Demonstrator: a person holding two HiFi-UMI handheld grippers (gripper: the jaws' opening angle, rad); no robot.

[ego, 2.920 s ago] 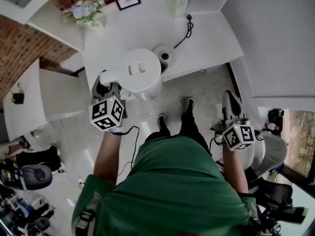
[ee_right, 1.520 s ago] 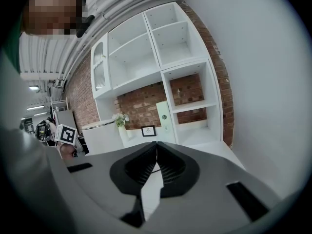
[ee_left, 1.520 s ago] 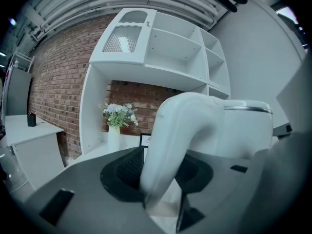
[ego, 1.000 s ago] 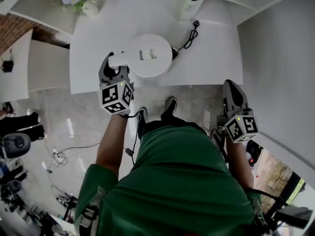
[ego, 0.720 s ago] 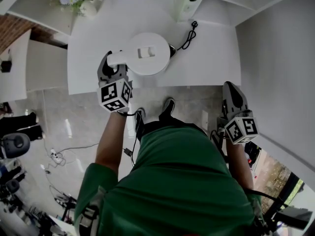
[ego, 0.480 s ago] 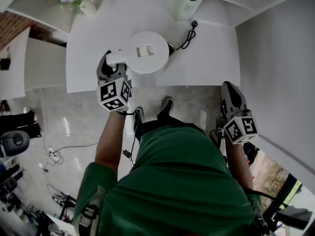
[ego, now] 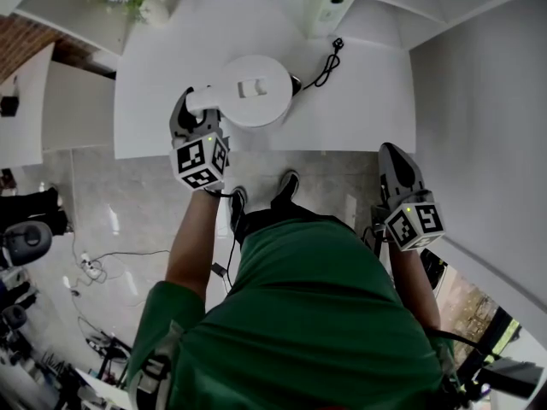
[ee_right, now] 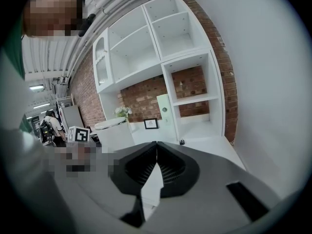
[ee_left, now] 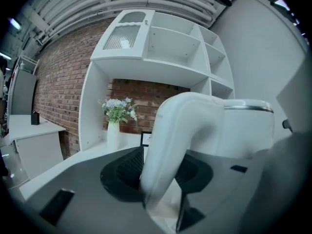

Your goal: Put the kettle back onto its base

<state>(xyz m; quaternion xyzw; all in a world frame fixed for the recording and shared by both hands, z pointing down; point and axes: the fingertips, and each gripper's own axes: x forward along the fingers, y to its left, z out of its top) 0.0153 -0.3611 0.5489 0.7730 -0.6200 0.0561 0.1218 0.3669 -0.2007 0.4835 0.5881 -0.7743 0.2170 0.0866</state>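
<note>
- The left gripper [ee_left: 163,172] has its jaws pinching the white handle [ee_left: 178,126] of the kettle [ee_left: 239,130]. The handle runs upright between them, and the body is just ahead of the jaws.
- The kettle is over the bench [ego: 367,101]. A dark edge of the base [ego: 296,84] shows on the body's side away from the jaws, with the cord [ego: 326,58] beyond. Full seating on the base cannot be confirmed.
- The right gripper [ee_right: 156,150] has its jaws pressed together with nothing between them. It is well apart from the kettle.
</note>
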